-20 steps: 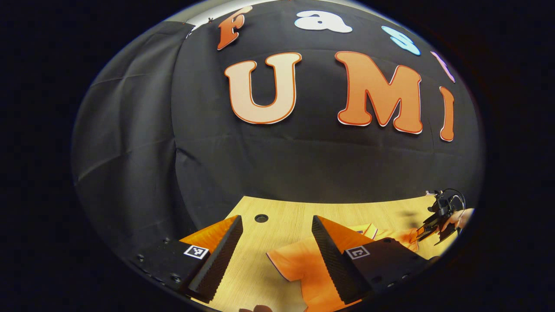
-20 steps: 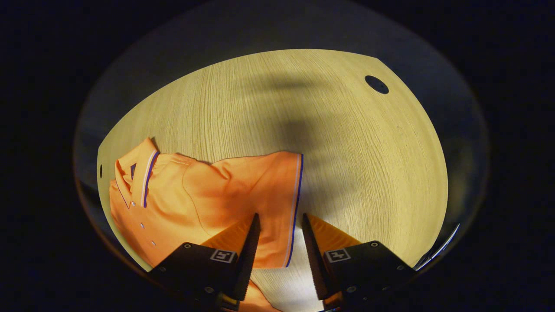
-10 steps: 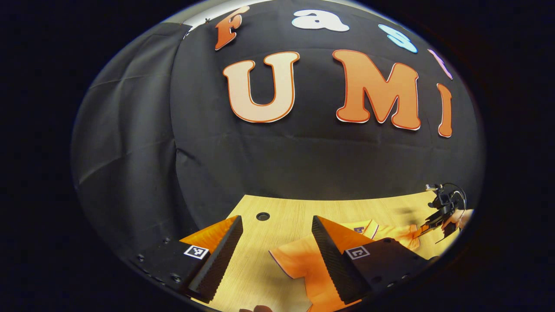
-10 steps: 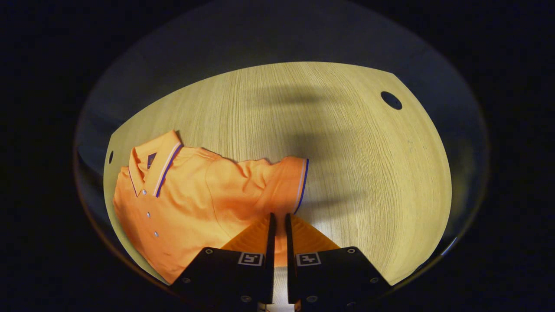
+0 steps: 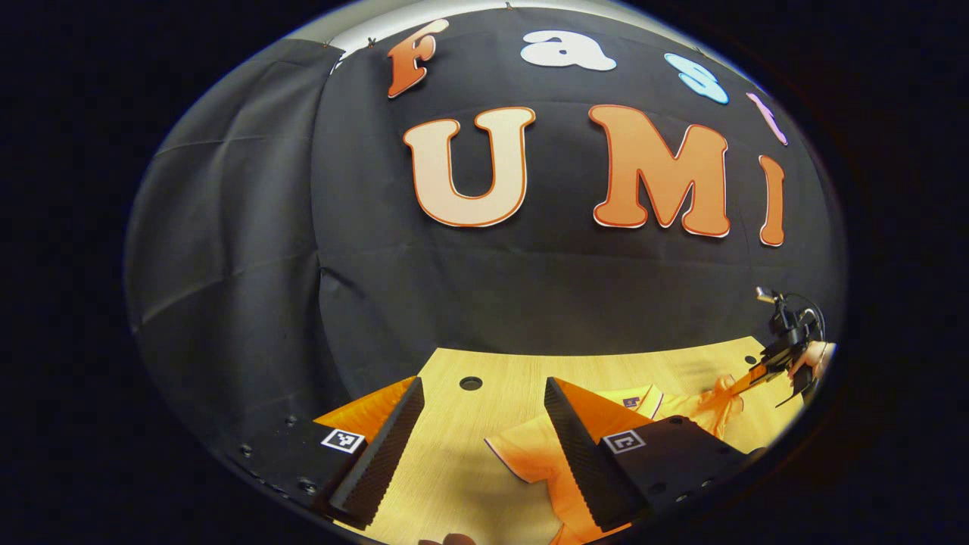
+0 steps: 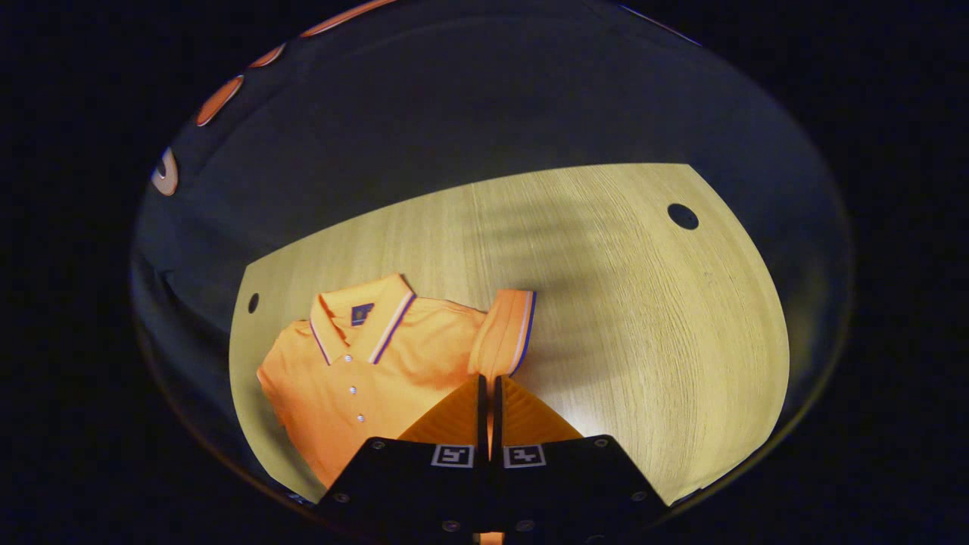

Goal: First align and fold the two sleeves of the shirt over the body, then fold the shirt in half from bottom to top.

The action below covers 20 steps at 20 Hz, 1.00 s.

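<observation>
Left gripper view: the left gripper [image 5: 484,424] hovers above the wooden table [image 5: 454,484] with its jaws spread wide and nothing between them; one sleeve of the orange polo shirt [image 5: 530,458] lies flat just beside and partly behind its right-hand finger. Farther right, the right gripper [image 5: 757,372], held by a hand [image 5: 814,356], lifts the shirt's other sleeve [image 5: 719,397] off the table near the view's edge. Right gripper view: the collar and buttoned front lie flat at left, near a small hole [image 6: 253,303] at the table's border; the raised sleeve, its striped cuff uppermost, stands at centre, pinched between the right gripper's nearly closed fingers [image 6: 462,412]. To the right stretches bare wood grain up to a second hole [image 6: 683,216] and the table's curved edge. Black cloth [image 5: 250,250] bounds the table's far side.
</observation>
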Motion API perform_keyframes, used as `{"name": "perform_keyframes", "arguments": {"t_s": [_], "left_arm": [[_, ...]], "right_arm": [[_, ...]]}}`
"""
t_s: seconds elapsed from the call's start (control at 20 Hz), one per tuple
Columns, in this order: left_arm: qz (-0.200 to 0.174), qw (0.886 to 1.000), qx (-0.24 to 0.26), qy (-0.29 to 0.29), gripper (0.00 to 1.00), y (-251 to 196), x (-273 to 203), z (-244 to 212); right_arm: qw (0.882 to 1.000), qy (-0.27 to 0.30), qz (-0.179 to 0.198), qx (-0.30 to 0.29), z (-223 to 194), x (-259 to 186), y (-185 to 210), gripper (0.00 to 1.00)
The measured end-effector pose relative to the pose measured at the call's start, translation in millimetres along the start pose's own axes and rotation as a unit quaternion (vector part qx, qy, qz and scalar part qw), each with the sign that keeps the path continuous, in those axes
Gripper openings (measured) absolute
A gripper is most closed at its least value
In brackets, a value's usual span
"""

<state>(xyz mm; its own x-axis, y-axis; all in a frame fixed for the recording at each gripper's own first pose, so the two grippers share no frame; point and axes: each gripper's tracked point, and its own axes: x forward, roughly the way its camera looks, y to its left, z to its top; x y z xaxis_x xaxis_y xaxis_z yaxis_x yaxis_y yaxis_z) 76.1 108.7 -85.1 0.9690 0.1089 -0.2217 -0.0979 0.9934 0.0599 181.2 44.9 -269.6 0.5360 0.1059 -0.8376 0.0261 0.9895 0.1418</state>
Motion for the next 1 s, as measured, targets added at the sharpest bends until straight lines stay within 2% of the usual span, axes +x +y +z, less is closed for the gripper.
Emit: {"name": "perform_keyframes", "arguments": {"t_s": [0.15, 0.35, 0.5, 0.85, 1.0], "left_arm": [[-0.001, 1.0, -0.007, -0.003, 0.98, 14.9, -8.2, -1.8], [0.004, 1.0, -0.006, -0.012, 0.98, 41.6, -17.5, -0.6], [0.011, 1.0, -0.008, -0.013, 0.98, 67.4, -20.5, -3.2], [0.029, 1.0, -0.013, 0.0, 0.98, 109.3, -17.0, -18.5], [0.031, 0.999, -0.015, 0.007, 0.98, 116.5, -14.2, -23.7]], "right_arm": [[0.999, -0.021, 0.027, -0.026, 6.3, -25.2, 45.2, 0.0], [0.997, -0.027, 0.043, -0.065, 1.3, -41.0, 93.7, 0.0], [0.995, -0.015, 0.051, -0.082, -15.8, -32.2, 126.1, 0.01], [0.992, 0.005, 0.069, -0.102, -47.7, -8.5, 167.8, 0.02], [0.988, 0.015, 0.123, -0.09, -59.5, -14.4, 202.5, 0.1]]}}
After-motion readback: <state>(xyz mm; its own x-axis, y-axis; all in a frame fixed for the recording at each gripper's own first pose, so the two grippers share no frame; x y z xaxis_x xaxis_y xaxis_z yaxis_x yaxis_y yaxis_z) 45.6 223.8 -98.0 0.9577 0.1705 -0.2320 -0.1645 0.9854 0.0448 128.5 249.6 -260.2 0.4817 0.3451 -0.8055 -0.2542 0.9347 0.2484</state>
